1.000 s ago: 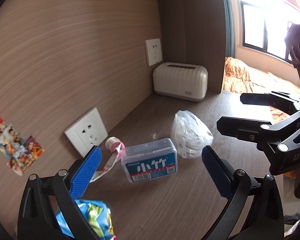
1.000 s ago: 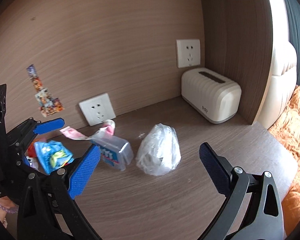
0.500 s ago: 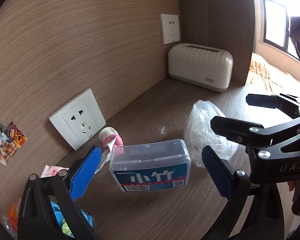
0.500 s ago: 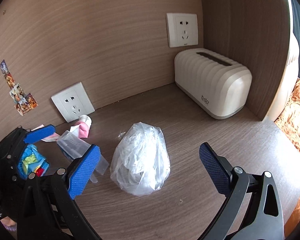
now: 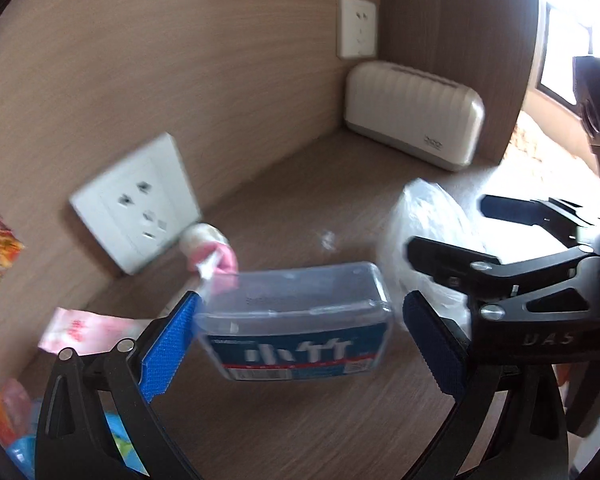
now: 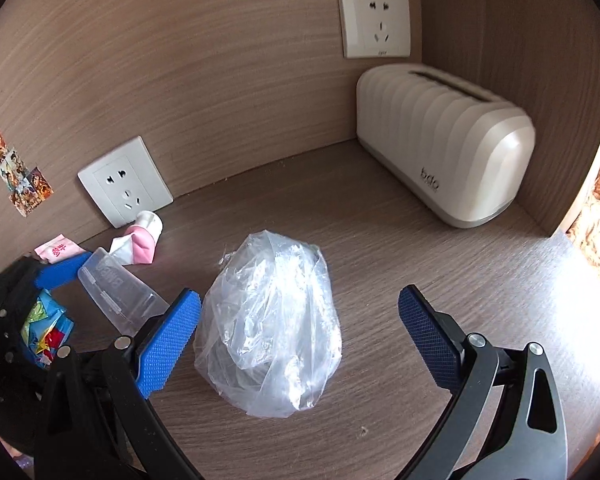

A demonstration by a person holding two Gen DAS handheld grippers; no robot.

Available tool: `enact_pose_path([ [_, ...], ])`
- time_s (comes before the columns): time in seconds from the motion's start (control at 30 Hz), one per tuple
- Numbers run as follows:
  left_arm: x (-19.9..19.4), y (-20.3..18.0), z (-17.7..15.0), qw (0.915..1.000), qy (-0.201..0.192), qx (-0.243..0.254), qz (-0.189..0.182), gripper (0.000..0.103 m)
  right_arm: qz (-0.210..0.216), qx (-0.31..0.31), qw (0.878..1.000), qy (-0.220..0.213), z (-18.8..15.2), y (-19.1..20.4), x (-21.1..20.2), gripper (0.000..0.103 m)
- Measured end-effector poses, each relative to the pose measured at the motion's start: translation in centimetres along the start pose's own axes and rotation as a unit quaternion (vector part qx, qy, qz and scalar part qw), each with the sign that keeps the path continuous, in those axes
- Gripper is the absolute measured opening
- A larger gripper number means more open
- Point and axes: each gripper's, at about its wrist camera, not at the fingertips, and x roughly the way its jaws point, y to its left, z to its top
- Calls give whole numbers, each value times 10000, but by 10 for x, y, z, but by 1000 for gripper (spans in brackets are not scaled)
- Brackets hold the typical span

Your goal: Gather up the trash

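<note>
Since a second ago: both grippers have dropped closer to the shelf (image 6: 380, 240); the clear box and the bag now fill more of each view.
Left gripper (image 5: 296, 344): your jaws are closing with the clear box (image 5: 296, 320) between them; the left pad looks to be at the box's end, the right pad still shows a gap, so nothing is pinched yet.
Right gripper (image 6: 300, 340): your jaws stand spread on either side of the plastic bag (image 6: 272, 332), touching neither side that I can see.
Trash, placed from the lower wall socket (image 6: 124, 180): pink tube (image 6: 140, 240) just in front of it; pink packet (image 6: 56, 250) to its left; clear box in front of the tube; bag farther out, toward the cream tissue box (image 6: 444, 140); coloured wrapper (image 6: 46, 328) at the left edge.
Doing the box well: centre it between the pads and grip its short ends squarely; judged slippery, hard plastic.
Doing the bag well: come lower before closing, gather the bulk, not a loose fold.
Risk: your two grippers sit close; keep them from knocking.
</note>
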Motion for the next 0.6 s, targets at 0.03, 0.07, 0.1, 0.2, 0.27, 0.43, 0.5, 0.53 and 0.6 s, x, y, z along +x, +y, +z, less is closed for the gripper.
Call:
enact_pose_path([
  [0.03, 3, -1, 0, 10000, 26, 7, 45, 84, 9, -16, 10000, 32, 0, 0, 2, 85],
  [0.07, 4, -1, -1, 10000, 39, 19, 40, 84, 49, -38, 9999, 84, -1, 1, 5, 73],
  [0.1, 5, -2, 0, 10000, 28, 6, 48, 84, 181, 2, 9997, 171, -2, 1, 8, 54],
  [0.2, 5, -2, 0, 10000, 2, -85, 49, 84, 249, 23, 9995, 209, -3, 1, 7, 44],
  [0.27, 3, -1, 0, 9998, -16, -189, -75, 84, 319, 21, 9993, 168, -3, 3, 2, 41],
  [0.43, -19, -1, 4, 9994, -246, -186, -134, 84, 336, -13, 9993, -132, 0, 5, -26, 37],
  [0.5, -33, -1, 7, 9991, -359, -161, -173, 84, 283, -38, 9992, -277, 2, 6, -40, 37],
  [0.53, -40, -2, 9, 9989, -416, -133, -191, 84, 254, -56, 9991, -334, 3, 7, -48, 37],
  [0.6, -54, -3, 12, 9983, -535, -77, -197, 84, 205, -68, 9987, -465, 5, 8, -64, 37],
])
